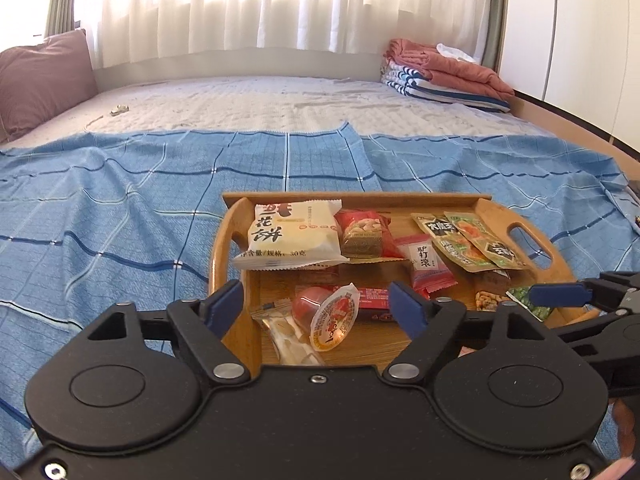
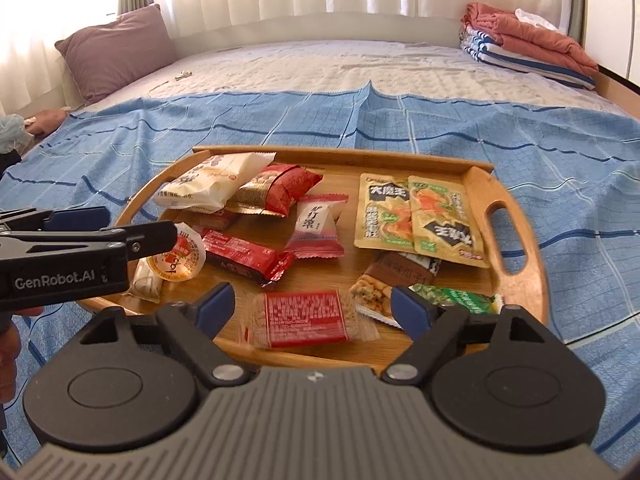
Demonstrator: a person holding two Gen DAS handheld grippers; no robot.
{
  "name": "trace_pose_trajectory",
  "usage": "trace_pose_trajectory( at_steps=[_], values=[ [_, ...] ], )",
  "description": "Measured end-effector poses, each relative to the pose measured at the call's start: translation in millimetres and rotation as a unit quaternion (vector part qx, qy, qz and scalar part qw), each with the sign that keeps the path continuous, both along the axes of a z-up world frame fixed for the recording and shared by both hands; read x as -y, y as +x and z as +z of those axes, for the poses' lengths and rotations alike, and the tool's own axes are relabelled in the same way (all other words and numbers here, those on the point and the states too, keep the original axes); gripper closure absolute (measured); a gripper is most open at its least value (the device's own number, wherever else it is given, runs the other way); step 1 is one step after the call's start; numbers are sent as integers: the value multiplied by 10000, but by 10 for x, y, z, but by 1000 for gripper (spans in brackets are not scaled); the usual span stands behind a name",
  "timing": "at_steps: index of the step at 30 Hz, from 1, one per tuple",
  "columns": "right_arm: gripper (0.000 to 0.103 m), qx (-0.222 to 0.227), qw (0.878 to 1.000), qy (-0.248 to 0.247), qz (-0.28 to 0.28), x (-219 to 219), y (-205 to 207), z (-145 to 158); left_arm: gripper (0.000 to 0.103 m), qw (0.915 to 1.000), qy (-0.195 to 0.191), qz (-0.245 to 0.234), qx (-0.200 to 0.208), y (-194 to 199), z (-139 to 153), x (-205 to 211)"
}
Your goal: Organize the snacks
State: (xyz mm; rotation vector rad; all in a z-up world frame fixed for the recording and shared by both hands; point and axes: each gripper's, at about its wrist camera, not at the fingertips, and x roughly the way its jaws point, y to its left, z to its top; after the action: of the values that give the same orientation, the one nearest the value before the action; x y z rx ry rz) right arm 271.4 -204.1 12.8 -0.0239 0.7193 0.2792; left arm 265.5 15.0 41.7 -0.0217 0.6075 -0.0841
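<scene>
Both grippers hang over the wooden tray's (image 2: 532, 280) near edge, jaws wide, nothing held: left gripper (image 1: 316, 304) above the jelly cup (image 1: 334, 316), right gripper (image 2: 312, 308) above the red-label cracker pack (image 2: 306, 318). Looks like between placements; next needs picking a target.
</scene>
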Motion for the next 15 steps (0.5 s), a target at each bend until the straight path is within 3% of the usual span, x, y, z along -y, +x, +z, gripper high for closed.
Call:
trace_pose_trajectory(
  at_steps=[5, 15],
  values=[
    [0, 296, 9992, -96, -233, 83, -160, 156, 17, 10000, -36, -24, 57, -179, 154, -36],
    [0, 702, 9959, 165, -542, 339, -690, 514, 5, 9995, 179, -159, 181, -806, 516, -46]
  ],
)
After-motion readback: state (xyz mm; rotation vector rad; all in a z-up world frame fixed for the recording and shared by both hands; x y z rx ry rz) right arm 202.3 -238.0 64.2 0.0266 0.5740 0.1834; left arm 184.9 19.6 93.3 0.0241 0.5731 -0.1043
